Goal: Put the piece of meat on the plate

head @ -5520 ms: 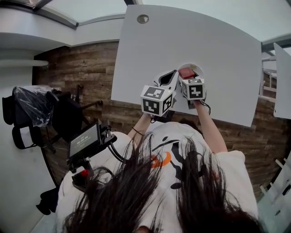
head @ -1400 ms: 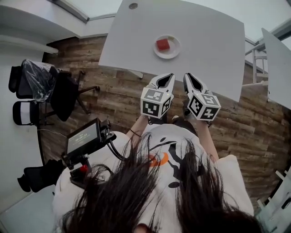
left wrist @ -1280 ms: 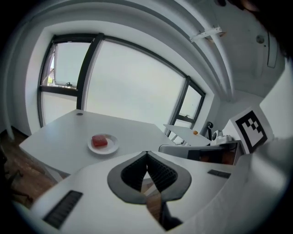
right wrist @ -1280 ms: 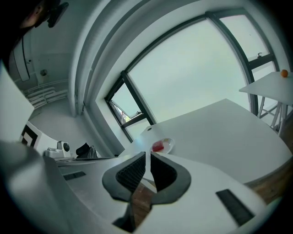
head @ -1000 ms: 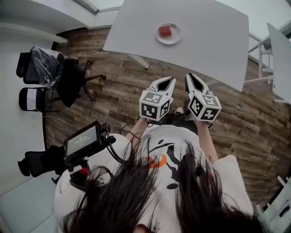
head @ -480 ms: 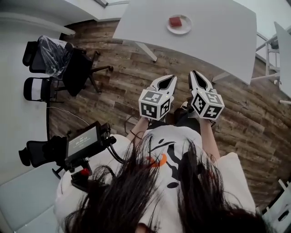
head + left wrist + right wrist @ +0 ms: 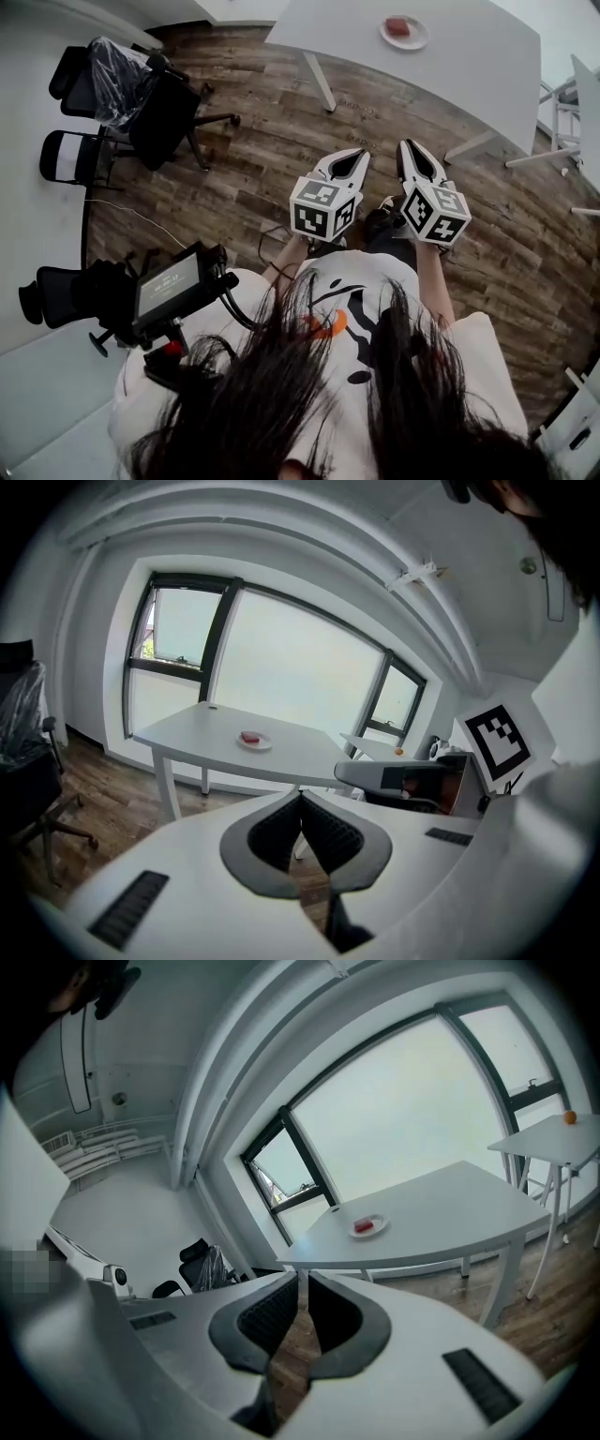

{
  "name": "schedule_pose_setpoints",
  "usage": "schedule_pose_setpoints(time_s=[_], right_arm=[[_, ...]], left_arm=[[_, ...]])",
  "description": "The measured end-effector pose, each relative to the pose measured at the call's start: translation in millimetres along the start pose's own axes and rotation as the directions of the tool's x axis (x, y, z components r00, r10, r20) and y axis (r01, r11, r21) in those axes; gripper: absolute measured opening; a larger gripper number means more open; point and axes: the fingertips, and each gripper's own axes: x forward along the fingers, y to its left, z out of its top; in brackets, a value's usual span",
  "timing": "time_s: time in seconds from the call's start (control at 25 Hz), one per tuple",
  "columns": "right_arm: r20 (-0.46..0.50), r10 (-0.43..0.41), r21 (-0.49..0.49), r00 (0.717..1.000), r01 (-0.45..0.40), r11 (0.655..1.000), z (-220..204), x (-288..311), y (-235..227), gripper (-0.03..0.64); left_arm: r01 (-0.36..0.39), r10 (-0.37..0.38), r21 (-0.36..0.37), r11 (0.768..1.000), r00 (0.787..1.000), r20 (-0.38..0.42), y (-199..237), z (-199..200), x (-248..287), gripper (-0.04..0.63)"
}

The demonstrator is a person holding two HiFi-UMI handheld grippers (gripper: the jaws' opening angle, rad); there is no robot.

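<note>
A red piece of meat (image 7: 397, 26) lies on a small white plate (image 7: 416, 37) on the white table (image 7: 469, 56), far ahead of me. The same plate (image 7: 265, 745) with the meat (image 7: 249, 736) shows small in the left gripper view, and the plate (image 7: 378, 1228) with its meat (image 7: 364, 1227) in the right gripper view. My left gripper (image 7: 361, 154) and right gripper (image 7: 407, 146) are held side by side over the wooden floor, well short of the table. Both stand shut with nothing between their jaws.
Wooden floor (image 7: 281, 141) lies between me and the table. Office chairs (image 7: 141, 103), one wrapped in plastic, stand at the left. A handheld screen rig (image 7: 173, 286) hangs at my left side. A second white table (image 7: 562, 1138) with a small orange object stands at the right.
Both grippers have drawn back from the table together, staying shut. The table and plate now sit farther off, and more wooden floor shows in front of me.
</note>
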Motion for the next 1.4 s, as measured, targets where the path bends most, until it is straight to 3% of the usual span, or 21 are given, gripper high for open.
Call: schedule_pose_setpoints(time_s=[0.12,0.48,1.12,1.4], right_arm=[[0.024,-0.006,-0.022,1.0,0.006,1.0,-26,-27,54,0.043],[0.042,-0.027,-0.076,0.999,0.031,0.997,-95,-107,151,0.043],[-0.004,-0.039,-0.128,0.999,0.038,0.991,-95,-122,162,0.043],[0.033,-0.014,-0.129,0.999,0.019,0.992,-121,-216,138,0.043]], left_arm=[[0.009,-0.009,0.001,1.0,1.0,0.029,10,-22,-58,0.006],[0.046,-0.045,-0.012,0.999,0.997,0.065,2,-90,-175,0.006],[0.092,-0.087,-0.057,0.994,0.993,0.08,-17,-81,-177,0.006],[0.07,-0.067,-0.031,0.997,0.993,0.095,-102,-127,-203,0.006]])
